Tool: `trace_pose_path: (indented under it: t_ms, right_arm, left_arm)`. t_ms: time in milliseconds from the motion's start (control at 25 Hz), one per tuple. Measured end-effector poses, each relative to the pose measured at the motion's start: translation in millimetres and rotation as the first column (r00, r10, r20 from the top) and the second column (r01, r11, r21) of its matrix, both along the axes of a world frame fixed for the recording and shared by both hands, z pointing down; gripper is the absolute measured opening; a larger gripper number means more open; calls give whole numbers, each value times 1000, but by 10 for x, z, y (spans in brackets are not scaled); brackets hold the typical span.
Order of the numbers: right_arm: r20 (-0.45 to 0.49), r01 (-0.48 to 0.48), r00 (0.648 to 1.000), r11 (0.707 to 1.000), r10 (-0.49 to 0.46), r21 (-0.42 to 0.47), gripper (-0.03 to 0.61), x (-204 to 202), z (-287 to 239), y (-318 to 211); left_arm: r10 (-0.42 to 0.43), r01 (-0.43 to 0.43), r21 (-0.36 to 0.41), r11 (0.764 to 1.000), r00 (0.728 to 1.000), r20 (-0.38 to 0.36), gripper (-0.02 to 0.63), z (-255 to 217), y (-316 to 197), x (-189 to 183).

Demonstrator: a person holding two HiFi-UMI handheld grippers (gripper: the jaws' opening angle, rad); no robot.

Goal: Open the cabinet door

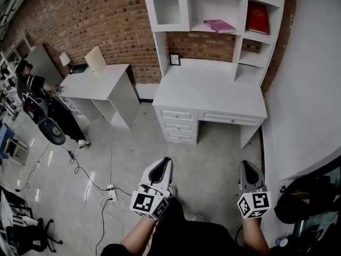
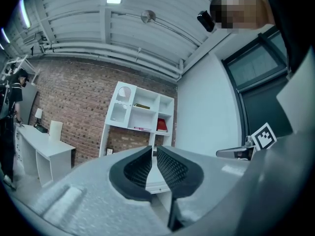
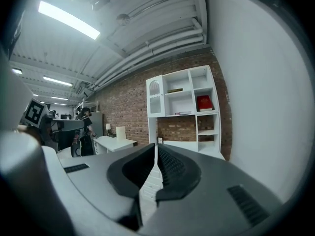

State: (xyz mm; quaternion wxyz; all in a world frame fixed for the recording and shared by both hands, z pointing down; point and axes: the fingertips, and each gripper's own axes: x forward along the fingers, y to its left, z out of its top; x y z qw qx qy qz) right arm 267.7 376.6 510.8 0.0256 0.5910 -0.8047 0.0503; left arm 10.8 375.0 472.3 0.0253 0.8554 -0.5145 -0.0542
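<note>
I faced a long red brick wall (image 1: 101, 20), with a pale grey polished floor (image 1: 128, 148) stretching between me and it. Against that wall, tucked into the corner beside a plain white side wall (image 1: 303, 89), stood a white wooden desk (image 1: 213, 89) with drawers below and a tall shelved hutch on top. To its left, apart from it, was a smaller white table (image 1: 96, 84), and a person in dark clothes (image 1: 32, 87) stood at that table's far end.

The cabinet door (image 1: 169, 7) — a white framed door with a ribbed glass pane — sat shut at the upper left of the hutch, well apart from both of my grippers.

My left gripper (image 1: 166, 161) and right gripper (image 1: 249, 165) were low in front of me over the floor, roughly level and pointed toward the desk. Each had its dark ribbed jaws brought together, with nothing between them.

A dark red book (image 1: 257, 17) stood upright in an upper right compartment, and a flat pink book (image 1: 219, 25) lay on the middle shelf. A small black-framed picture (image 1: 175, 60) stood on the desktop by the hutch's left post — and a white power strip (image 1: 112, 193) lay on the floor among thin cables.
</note>
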Motion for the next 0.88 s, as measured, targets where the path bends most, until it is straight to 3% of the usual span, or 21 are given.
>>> trace_pose_path:
  t_ms: [400,600,760,880]
  right_arm:
    - [-11,-14,1000,1000,14,-25,28,-122,92,-77]
    - [-36,-75,997,996,73,-44,275,69,170,-18]
    - [-14,-87,996,995,87,-49,350,153,217,35]
    - [2,-72,997,996,72,-60,356,146,276,103]
  left_arm:
    - [-5,6,-16,1000,1000,18,125,46,-70,-198]
    - [-14,14,-1,1000,1000,26,274,48,90,-162]
    - [-52,52,-6,999,997,48,323,81,184,-167]
    - [-67,68,-15,998,996,53,332,115,240,-156]
